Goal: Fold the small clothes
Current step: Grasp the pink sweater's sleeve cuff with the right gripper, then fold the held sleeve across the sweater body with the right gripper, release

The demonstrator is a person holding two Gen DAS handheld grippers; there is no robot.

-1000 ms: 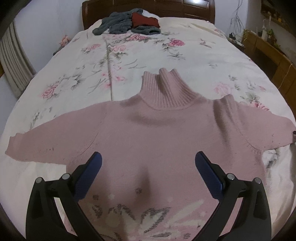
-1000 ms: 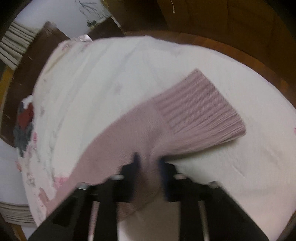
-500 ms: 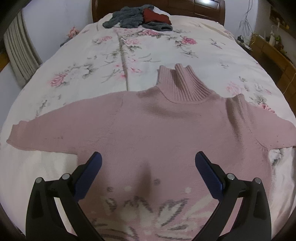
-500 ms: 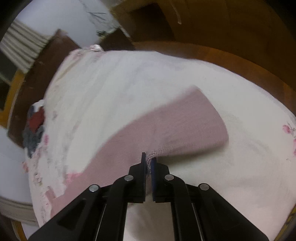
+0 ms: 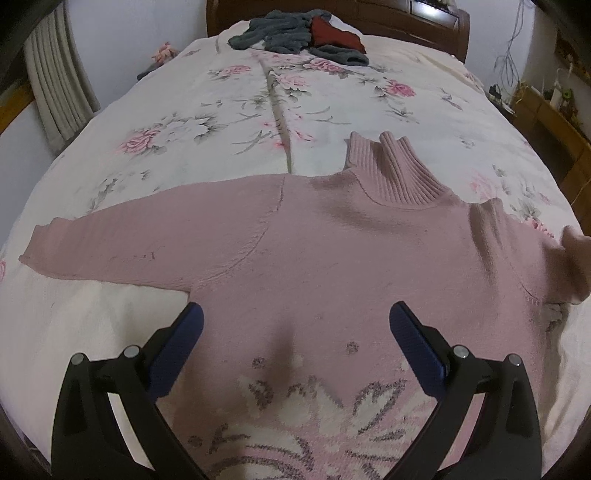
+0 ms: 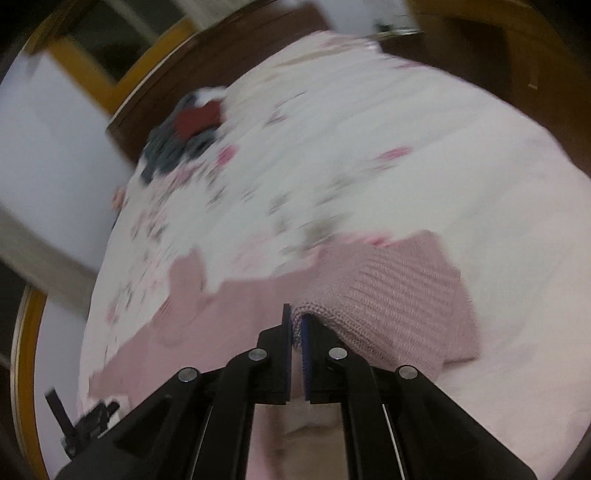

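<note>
A pink turtleneck sweater point(image 5: 332, 258) lies flat and face up on the floral bedspread point(image 5: 221, 122), its left sleeve point(image 5: 110, 247) stretched out. My left gripper point(image 5: 295, 325) hovers open above the sweater's chest, with nothing between its fingers. At the right edge of the left wrist view the right sleeve point(image 5: 570, 258) is lifted and bent inward. In the right wrist view my right gripper point(image 6: 296, 323) is shut on the edge of that sleeve, whose ribbed cuff point(image 6: 399, 295) hangs to the right of the fingers. The right wrist view is blurred.
A pile of grey and red clothes point(image 5: 299, 33) lies near the wooden headboard point(image 5: 369, 14). A wooden side cabinet point(image 5: 554, 118) stands along the bed's right. Curtains point(image 5: 55, 81) hang on the left. Bare bedspread stretches beyond the collar.
My right gripper closed on the right sleeve, lifted it and swung it in toward the sweater's body. The left gripper stayed open and drifted slightly over the chest.
</note>
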